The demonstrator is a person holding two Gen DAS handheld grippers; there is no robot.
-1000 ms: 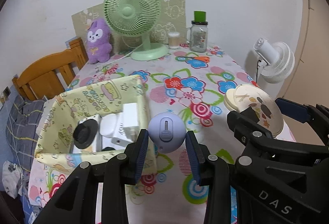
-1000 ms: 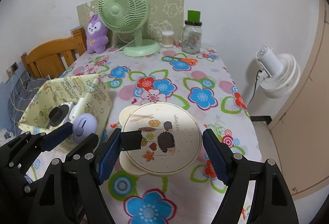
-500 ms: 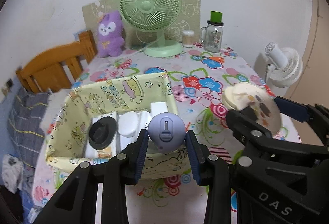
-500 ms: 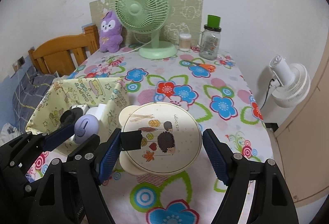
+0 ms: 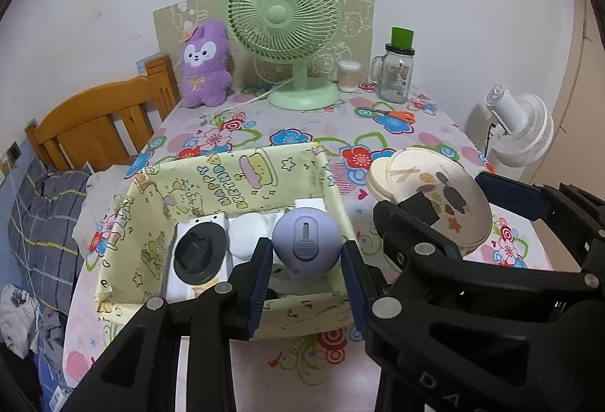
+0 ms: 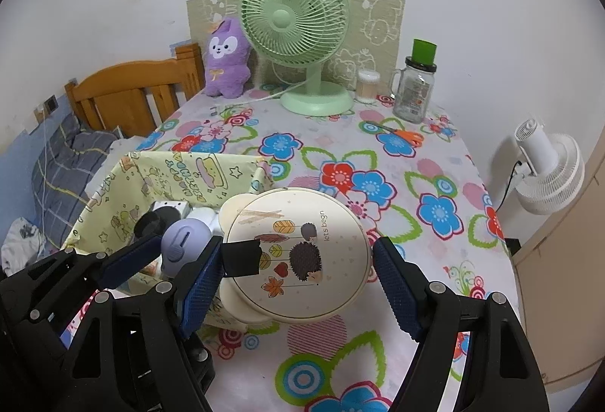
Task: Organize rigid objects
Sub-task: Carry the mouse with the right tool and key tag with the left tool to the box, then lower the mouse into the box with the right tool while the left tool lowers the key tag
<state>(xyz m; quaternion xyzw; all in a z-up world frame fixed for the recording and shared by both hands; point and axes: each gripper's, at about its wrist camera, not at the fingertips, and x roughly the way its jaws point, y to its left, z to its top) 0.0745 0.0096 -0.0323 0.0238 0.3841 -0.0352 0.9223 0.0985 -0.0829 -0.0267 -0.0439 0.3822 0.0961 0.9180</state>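
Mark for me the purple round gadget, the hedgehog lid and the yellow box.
purple round gadget (image 5: pixel 305 241): left wrist view, front face by the slider.
hedgehog lid (image 6: pixel 302 245): right wrist view, middle of printed top.
yellow box (image 5: pixel 234 177): left wrist view, inner far wall.

The yellow box (image 5: pixel 234 181) has slid from the lower left of the left wrist frame to its centre, so the lavender ball (image 5: pixel 305 241) now sits over its interior. In the right wrist view the cream lid (image 6: pixel 298 253) now overlaps the box's right wall.
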